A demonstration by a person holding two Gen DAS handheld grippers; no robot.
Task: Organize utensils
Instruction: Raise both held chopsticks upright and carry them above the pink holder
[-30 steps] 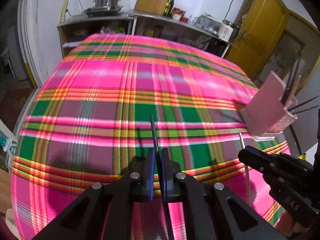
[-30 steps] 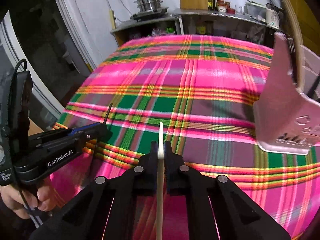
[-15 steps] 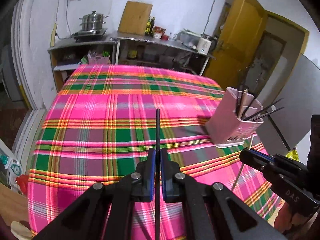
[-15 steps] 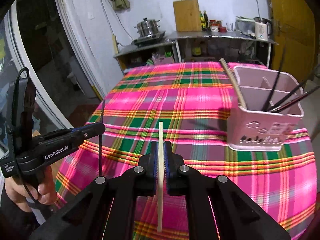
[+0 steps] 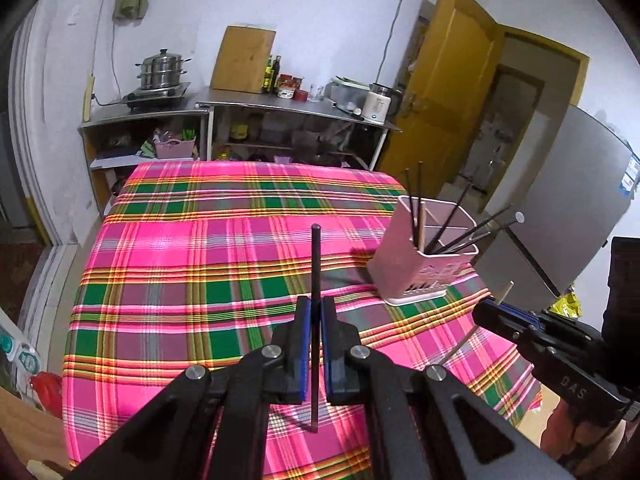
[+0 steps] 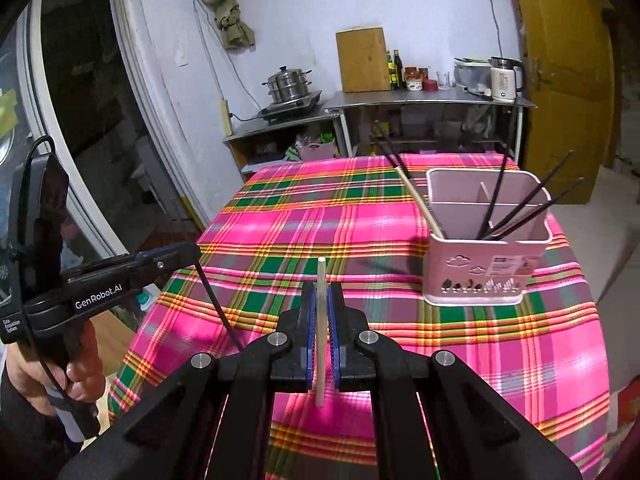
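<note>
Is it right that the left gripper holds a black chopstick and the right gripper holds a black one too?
Not quite. The left gripper does hold a black chopstick, but the right gripper holds a pale wooden chopstick, as the right wrist view shows.

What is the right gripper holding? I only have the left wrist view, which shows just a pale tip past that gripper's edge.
Observer: The right gripper is shut on a pale wooden chopstick, which stands upright between its pads.
Operator: What does the holder's side facing that gripper look like?
Observer: The pink holder shows it a long wall with cloud shapes and a printed label.
Operator: And what can you see of my own gripper from over there?
Observer: A hand is wrapped around the handle of the left gripper. The black chopstick slants down below the gripper's tip.
</note>
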